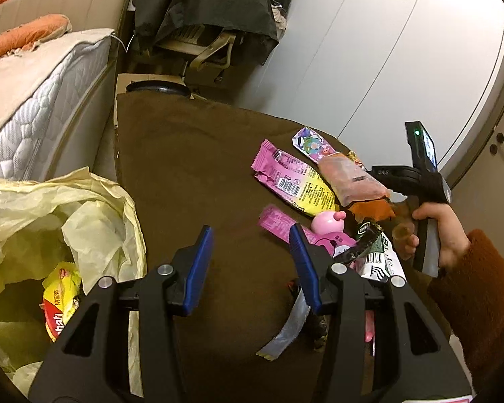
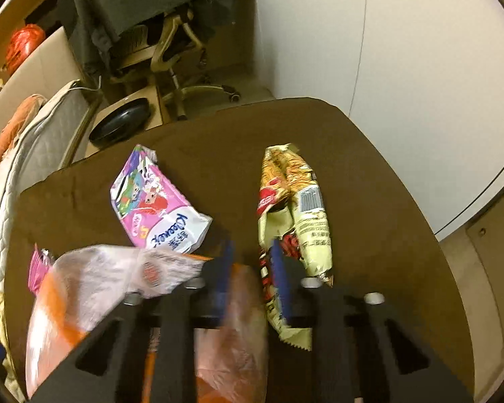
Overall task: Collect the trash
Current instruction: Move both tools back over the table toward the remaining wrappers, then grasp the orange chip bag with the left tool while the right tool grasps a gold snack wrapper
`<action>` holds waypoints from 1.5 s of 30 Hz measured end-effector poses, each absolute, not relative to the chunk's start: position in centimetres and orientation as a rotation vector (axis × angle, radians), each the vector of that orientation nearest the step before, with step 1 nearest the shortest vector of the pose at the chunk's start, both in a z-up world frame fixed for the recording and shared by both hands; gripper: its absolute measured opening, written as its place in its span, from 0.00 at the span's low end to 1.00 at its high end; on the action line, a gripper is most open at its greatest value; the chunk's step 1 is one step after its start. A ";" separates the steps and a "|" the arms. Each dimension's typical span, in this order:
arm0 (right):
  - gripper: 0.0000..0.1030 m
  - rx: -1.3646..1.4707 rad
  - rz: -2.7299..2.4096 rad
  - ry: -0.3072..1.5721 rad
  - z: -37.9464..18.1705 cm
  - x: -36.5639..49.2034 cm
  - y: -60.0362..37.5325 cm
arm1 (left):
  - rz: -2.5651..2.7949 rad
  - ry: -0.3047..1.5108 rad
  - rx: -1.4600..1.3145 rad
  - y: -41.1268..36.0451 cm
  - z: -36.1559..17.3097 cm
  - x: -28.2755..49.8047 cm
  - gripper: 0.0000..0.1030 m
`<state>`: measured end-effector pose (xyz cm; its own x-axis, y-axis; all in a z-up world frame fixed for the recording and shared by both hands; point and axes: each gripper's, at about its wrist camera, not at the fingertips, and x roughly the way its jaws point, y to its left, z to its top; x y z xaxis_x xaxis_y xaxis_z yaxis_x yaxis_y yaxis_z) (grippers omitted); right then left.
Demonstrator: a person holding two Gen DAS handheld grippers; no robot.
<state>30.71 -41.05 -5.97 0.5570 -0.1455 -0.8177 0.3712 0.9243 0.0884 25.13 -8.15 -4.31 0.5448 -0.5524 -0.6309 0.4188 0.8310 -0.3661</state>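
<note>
Trash lies scattered on a brown table [image 1: 191,168]: wrappers, packets and a pink pig-shaped toy [image 1: 329,223] bunched at its right side in the left wrist view. That view alone shows the yellow plastic bag [image 1: 67,201] gaping at the table's left edge, with a red-and-yellow snack wrapper [image 1: 58,299] inside it, and a silver wrapper [image 1: 290,329] lying under the left gripper [image 1: 252,258]. The left gripper's blue pads stand partly apart over bare tabletop, with nothing between them. It also shows the person's hand [image 1: 433,231] in a rust-coloured sleeve [image 1: 480,302] gripping the handle of the other tool.

The right wrist view shows what the left cannot: the right gripper [image 2: 252,268] closed on an orange-and-clear plastic bag [image 2: 94,285], a fold of it pinched between the narrowed blue fingers, the rest billowing out to the left and blurred. In the left wrist view this bag [image 1: 352,181] runs with its long axis from upper left to lower right, its orange end towards the hand.

Just beyond the right gripper, a cream noodle packet [image 2: 295,221] lies lengthwise away from the camera, barcode up, its torn end near the pads. Left of it, a pink Kleenex tissue pack [image 2: 158,201] lies tilted, its long axis diagonal.
</note>
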 end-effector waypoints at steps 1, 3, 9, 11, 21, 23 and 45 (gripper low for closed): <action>0.08 0.262 -0.300 0.921 -5.6 30.3 -40.9 | -0.580 0.810 -0.180 -8.2 -4.3 25.1 0.44; 0.07 0.279 -0.274 0.896 -4.7 29.2 -40.8 | -0.580 0.806 -0.176 -8.4 -4.1 24.9 0.44; 0.04 0.288 -0.201 0.840 -2.0 25.6 -40.3 | -0.592 0.811 -0.183 -8.8 -3.8 23.8 0.44; 0.04 0.268 -0.166 0.824 -1.1 23.9 -39.5 | -0.599 0.807 -0.183 -9.1 -3.4 23.4 0.44; 0.45 0.153 -0.203 0.665 3.2 18.8 -42.2 | -0.720 0.800 -0.099 -16.0 1.3 24.8 0.49; 0.61 0.157 -0.168 0.642 3.7 18.3 -44.3 | -0.727 0.806 -0.064 -18.5 2.0 25.8 0.49; 0.27 0.091 0.307 0.948 -8.1 30.2 -49.4 | -0.599 0.979 0.122 -26.5 -1.7 28.3 0.16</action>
